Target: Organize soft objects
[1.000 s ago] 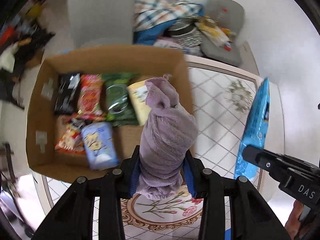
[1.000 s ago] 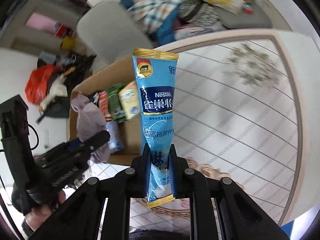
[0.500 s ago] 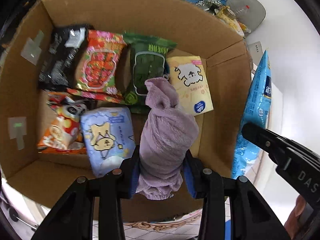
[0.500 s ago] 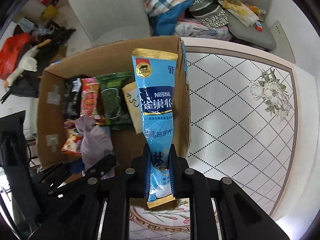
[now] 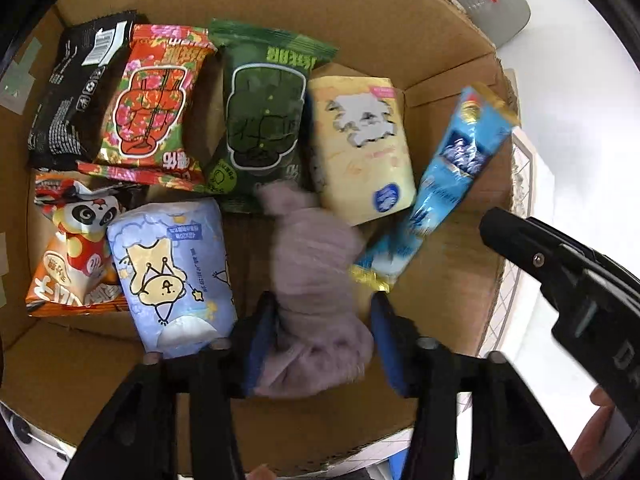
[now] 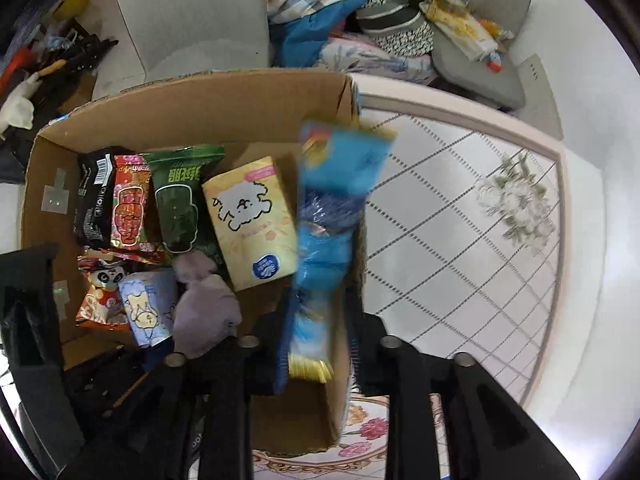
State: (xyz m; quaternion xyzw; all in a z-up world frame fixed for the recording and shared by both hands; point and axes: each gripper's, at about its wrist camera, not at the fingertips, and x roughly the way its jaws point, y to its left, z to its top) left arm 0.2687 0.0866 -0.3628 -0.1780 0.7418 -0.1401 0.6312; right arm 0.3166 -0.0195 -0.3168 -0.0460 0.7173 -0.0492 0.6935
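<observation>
— What do your claws hold?
— Your left gripper (image 5: 322, 320) stands wide around the purple cloth (image 5: 316, 280) over the box (image 5: 360, 20); your right gripper (image 6: 318, 340) is open around the blue packet (image 6: 336, 200).
— Any difference between views?
— Only the right view shows the table (image 6: 460, 240) beside the box's right wall.

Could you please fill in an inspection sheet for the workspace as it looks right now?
Surface: patterned table carrying a cardboard box.
Job's things: purple cloth and blue pouch over the box, blurred.
Clutter: black, red, green, yellow, panda and pale blue packs inside the box.
Grippers: left gripper open around the cloth; right gripper open, pouch between its fingers.
Cables: nothing seen.
Surroundings: grey chair, heaped clothes.
</observation>
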